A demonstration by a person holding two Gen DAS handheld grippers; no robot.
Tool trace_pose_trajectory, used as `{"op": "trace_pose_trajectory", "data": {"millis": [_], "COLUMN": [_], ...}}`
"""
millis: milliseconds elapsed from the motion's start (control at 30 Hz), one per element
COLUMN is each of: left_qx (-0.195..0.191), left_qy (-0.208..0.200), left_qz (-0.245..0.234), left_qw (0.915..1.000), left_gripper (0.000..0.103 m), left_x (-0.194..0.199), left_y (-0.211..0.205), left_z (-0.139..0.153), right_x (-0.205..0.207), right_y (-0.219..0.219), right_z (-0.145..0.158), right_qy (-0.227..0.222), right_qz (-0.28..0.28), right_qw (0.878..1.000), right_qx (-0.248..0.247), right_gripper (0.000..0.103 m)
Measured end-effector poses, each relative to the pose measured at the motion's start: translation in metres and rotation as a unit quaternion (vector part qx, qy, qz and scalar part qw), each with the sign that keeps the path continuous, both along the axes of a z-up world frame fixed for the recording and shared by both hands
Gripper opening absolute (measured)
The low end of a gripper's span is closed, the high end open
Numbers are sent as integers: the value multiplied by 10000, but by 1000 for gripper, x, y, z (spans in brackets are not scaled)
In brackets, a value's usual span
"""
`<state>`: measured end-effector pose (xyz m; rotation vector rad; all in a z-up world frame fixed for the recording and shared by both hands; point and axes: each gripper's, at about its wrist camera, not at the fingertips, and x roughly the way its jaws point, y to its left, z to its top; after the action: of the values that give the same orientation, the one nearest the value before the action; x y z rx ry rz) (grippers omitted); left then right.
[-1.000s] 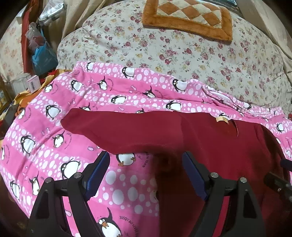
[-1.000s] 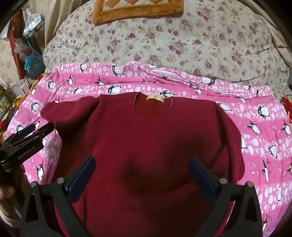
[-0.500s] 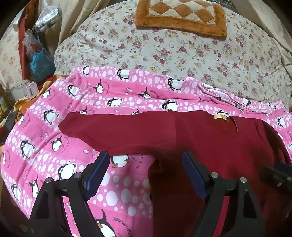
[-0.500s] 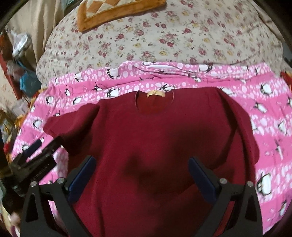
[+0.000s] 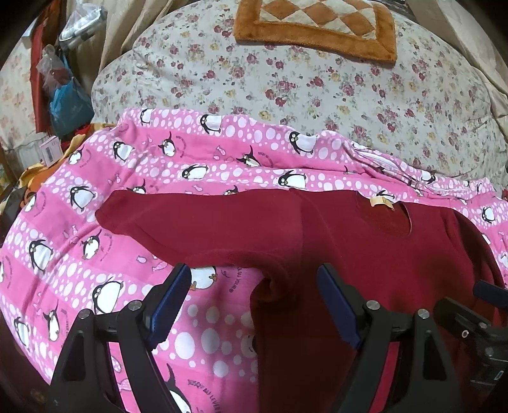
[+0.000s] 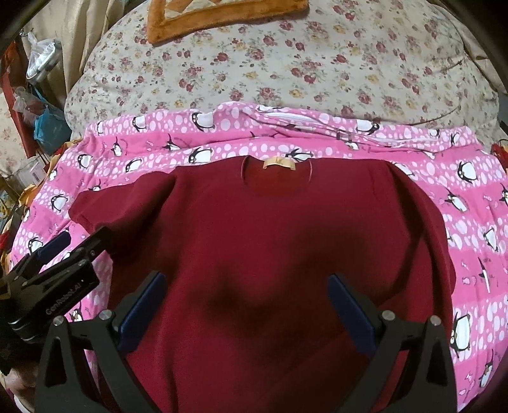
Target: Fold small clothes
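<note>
A dark red sweater (image 6: 260, 241) lies flat, neck label away from me, on a pink penguin blanket (image 6: 470, 203). Its left sleeve (image 5: 190, 222) stretches out to the left. My left gripper (image 5: 254, 301) is open and empty, above the sweater's left armpit and the blanket (image 5: 79, 254). My right gripper (image 6: 247, 305) is open and empty over the sweater's middle. The left gripper also shows in the right wrist view (image 6: 57, 270) beside the left sleeve. Part of the right gripper shows at the right edge of the left wrist view (image 5: 473, 314).
A floral duvet (image 6: 285, 63) is heaped behind the blanket, with an orange checked cushion (image 5: 317, 28) on top. Bags and clutter (image 5: 63, 95) stand off the bed's left side.
Both views shifted slightly; the right gripper swayed right and back over the sweater. The left gripper drew a little back from the sleeve. Both stay open.
</note>
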<state>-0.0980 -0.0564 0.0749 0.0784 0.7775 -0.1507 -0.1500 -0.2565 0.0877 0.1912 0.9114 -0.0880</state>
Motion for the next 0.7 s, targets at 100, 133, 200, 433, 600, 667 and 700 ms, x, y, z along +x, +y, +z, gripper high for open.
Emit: {"op": "trace_pose_trajectory", "data": {"millis": [100, 133, 200, 433, 600, 667, 700], "left_qx": [14, 20, 27, 42, 64, 70, 70], "left_qy": [11, 5, 8, 55, 74, 80, 82], "left_qz": [-9, -11, -16, -35, -65, -75, -77], "left_qw": [10000, 10000, 10000, 10000, 9999, 9999, 9999], "left_gripper": [64, 64, 64, 64, 64, 64, 64], "left_x": [0, 0, 1, 3, 5, 5, 5], "left_y": [-2, -2, -4, -7, -11, -13, -13], "left_z": [-1, -1, -1, -3, -5, -5, -5], "right_x": [2, 3, 3, 6, 9, 10, 11], "right_y": [0, -1, -3, -10, -18, -21, -22], "right_z": [-3, -4, -6, -11, -16, -18, -20], "right_qy": [49, 64, 91, 146, 178, 204, 226], "right_qz": [4, 3, -18, -138, -290, -330, -343], "right_qw": [9999, 9999, 9999, 9997, 9994, 9992, 9991], "right_qx": [-102, -116, -108, -137, -91, -79, -85], "right_gripper": [103, 103, 103, 103, 103, 103, 103]}}
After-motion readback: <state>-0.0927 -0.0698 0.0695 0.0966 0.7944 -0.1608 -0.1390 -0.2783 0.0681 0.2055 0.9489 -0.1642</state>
